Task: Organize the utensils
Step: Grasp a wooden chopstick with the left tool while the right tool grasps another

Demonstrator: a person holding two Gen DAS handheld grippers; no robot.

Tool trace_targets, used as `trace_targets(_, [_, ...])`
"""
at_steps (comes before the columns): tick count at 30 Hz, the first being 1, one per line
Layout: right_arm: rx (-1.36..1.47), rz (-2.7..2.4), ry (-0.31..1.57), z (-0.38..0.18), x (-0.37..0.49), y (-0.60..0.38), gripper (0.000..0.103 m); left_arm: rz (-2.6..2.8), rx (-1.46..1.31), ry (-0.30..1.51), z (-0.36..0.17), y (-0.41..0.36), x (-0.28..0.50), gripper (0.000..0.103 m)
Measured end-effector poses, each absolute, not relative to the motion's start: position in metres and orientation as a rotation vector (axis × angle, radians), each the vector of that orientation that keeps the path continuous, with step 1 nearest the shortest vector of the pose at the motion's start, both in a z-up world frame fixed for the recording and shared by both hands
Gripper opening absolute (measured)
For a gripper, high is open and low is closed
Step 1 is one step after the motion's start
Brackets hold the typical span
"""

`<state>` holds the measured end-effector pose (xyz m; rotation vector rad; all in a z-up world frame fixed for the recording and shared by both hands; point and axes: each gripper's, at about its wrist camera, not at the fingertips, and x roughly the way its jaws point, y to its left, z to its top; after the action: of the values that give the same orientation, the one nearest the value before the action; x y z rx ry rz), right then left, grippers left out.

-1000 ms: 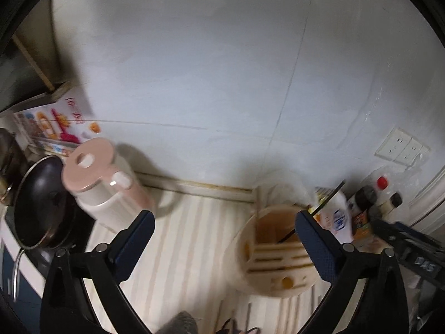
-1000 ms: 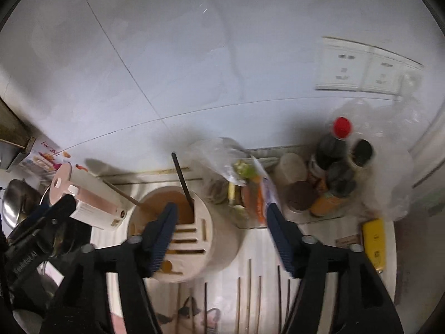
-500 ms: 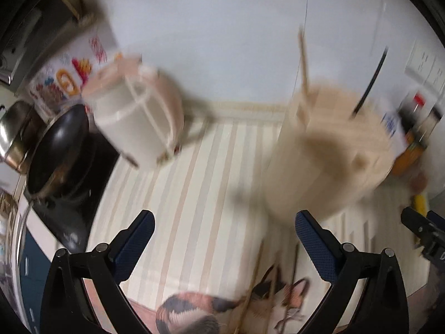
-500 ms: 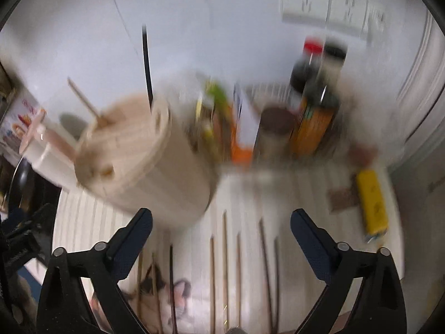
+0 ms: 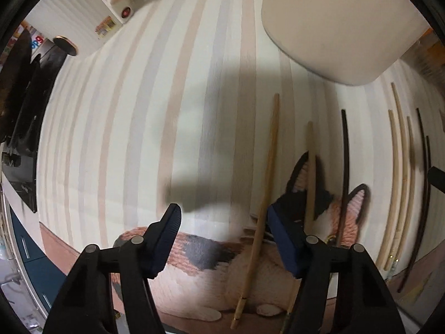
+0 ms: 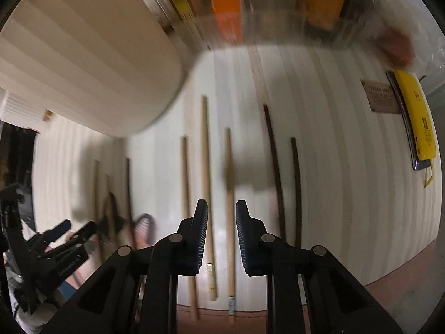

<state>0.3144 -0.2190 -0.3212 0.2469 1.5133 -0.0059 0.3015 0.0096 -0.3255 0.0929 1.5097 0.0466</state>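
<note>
Through the left wrist camera, my left claw [image 5: 224, 232] hangs open and empty above the striped mat [image 5: 133, 117] on the desk. I count eight chopsticks: five pale wooden chopsticks [image 5: 266, 167] and three dark chopsticks [image 5: 345, 150], all lying lengthwise, near to far. The two leftmost pale ones and one dark one cross the printed cat [image 5: 200, 253] at the near edge. The utensil holder [image 5: 333, 22] stands far right, its top cut off; the white kettle [image 5: 94, 8] far left is also cropped. A second ago this view faced the wall with the holder's open top visible; now it looks down at the mat.

Through the right wrist camera, my right claw [image 6: 221, 236] is narrowed but grips nothing, poised just above one pale chopstick [image 6: 228, 194]. Here I count five pale and three dark sticks; the three at left are blurred. The holder [image 6: 91, 55] fills the far left, blurred. Bottles at the far edge are smeared beyond reading. A yellow packet [image 6: 415, 117] lies far right. My left claw [image 6: 76, 229] shows at near left. Earlier these fingers stood wide apart.
</note>
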Motion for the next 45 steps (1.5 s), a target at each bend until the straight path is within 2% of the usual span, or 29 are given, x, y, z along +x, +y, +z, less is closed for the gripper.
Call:
trace_targets(3, [0.222, -0.014, 1.554, -0.338, 0.313, -0.216, 0.022, 0.017, 0.07, 1.501, -0.326, 0.011, 0.304, 0.047])
trace_targets(5, [0.203, -0.027, 1.576, -0.347, 0.311, -0.215, 0.022, -0.008, 0.023, 1.504, -0.325, 0.013, 0.306, 0.026])
trace_targets(6, [0.201, -0.023, 1.584, -0.351, 0.31, -0.214, 0.022, -0.004, 0.007, 1.504, -0.325, 0.015, 0.31, 0.022])
trace_targets(10, [0.136, -0.049, 1.582, -0.356, 0.304, -0.21, 0.007, 0.031, -0.042, 1.51, -0.324, 0.031, 0.321, 0.006])
trace_targets(17, [0.143, -0.056, 1.624, -0.359, 0.277, -0.218, 0.007, -0.01, -0.114, 1.547, -0.326, 0.054, 0.324, 0.005])
trace_targets(20, [0.17, -0.063, 1.635, -0.36, 0.273, -0.22, 0.007, -0.043, -0.101, 1.549, -0.326, 0.059, 0.328, 0.009])
trace_targets(27, [0.079, -0.067, 1.694, -0.365, 0.282, -0.204, 0.008, -0.064, -0.015, 1.545, -0.33, 0.045, 0.33, 0.009])
trace_targets(34, [0.069, -0.069, 1.711, -0.362, 0.264, -0.197, 0.008, -0.053, 0.002, 1.54, -0.322, 0.032, 0.327, 0.009])
trace_targets(45, [0.063, -0.078, 1.725, -0.366, 0.287, -0.201, 0.008, -0.049, 0.029, 1.544, -0.329, 0.013, 0.32, 0.009])
